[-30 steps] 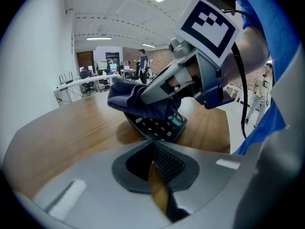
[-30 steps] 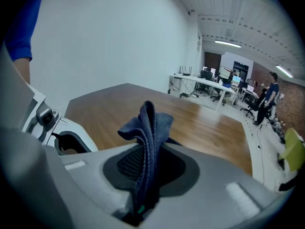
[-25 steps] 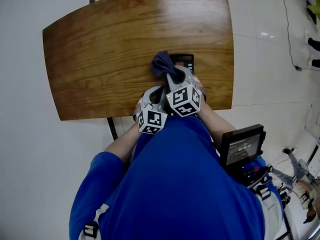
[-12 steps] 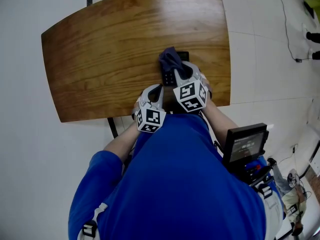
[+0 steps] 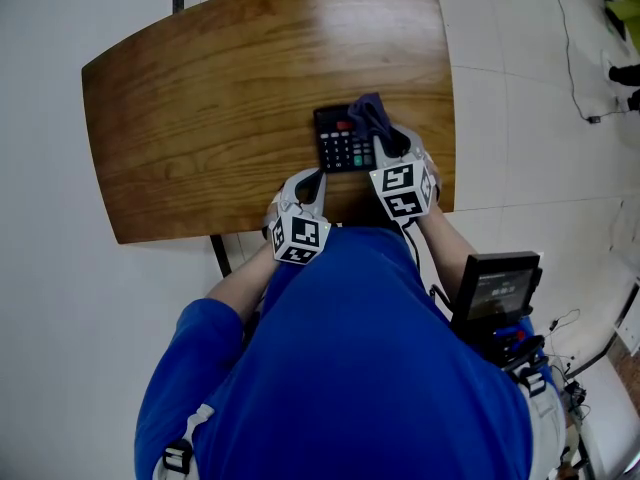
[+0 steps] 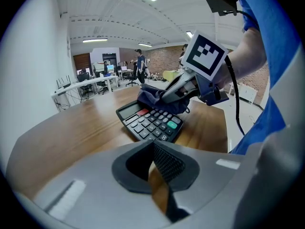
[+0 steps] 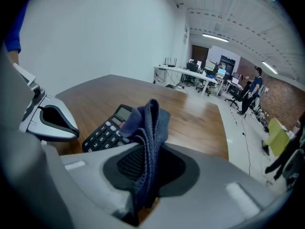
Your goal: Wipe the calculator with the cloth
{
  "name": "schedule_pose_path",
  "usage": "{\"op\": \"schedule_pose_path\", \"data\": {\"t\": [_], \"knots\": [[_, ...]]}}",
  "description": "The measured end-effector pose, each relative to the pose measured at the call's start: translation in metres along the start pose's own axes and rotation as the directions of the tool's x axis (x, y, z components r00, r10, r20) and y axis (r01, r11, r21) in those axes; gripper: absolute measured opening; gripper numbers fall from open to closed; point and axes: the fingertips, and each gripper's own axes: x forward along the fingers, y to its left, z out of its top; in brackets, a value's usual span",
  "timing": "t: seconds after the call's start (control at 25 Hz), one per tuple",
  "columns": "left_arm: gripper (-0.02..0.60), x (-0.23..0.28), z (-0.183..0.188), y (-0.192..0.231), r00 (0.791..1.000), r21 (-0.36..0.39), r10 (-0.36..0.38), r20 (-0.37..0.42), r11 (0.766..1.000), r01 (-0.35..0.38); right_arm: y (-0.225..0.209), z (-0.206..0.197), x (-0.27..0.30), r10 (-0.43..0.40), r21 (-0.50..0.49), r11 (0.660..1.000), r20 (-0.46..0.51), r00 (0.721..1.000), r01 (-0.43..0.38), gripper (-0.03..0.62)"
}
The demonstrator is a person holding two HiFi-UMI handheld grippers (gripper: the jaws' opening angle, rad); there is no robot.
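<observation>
Your right gripper (image 5: 390, 144), pinching the dark blue cloth (image 5: 369, 112), has swept rightward across the black push-button calculator (image 5: 343, 144), one pass done; left gripper (image 5: 309, 182) closed, empty.

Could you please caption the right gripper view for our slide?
Right gripper shut on a dark blue cloth, black calculator just beyond on the wooden table.

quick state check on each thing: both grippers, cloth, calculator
left gripper: shut, holding nothing
right gripper: shut on the cloth
cloth: bunched, over the calculator's right side
calculator: flat on the table, keys up, mostly uncovered
</observation>
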Motion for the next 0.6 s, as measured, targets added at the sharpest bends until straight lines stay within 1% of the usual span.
{"op": "schedule_pose_path", "data": {"t": [0.16, 0.28, 0.44, 0.6], "knots": [[0.006, 0.000, -0.002, -0.002, 1.000, -0.002, 0.000, -0.005, 1.000, 0.000, 0.003, 0.000, 0.000, 0.004, -0.002, 1.000, -0.002, 1.000, -0.004, 0.067], [0.006, -0.001, -0.003, -0.002, 1.000, -0.002, 0.000, -0.007, 1.000, 0.000, 0.013, 0.006, -0.003, 0.024, -0.002, 1.000, 0.011, 1.000, -0.024, 0.067], [0.006, -0.002, -0.003, -0.003, 1.000, -0.005, 0.007, -0.007, 1.000, -0.007, 0.043, 0.019, -0.004, 0.085, -0.049, 0.995, 0.042, 0.995, -0.083, 0.067], [0.006, -0.006, -0.005, 0.000, 1.000, -0.012, 0.021, -0.012, 1.000, -0.021, 0.077, 0.036, -0.001, 0.164, -0.097, 0.983, 0.073, 0.984, -0.157, 0.067]]}}
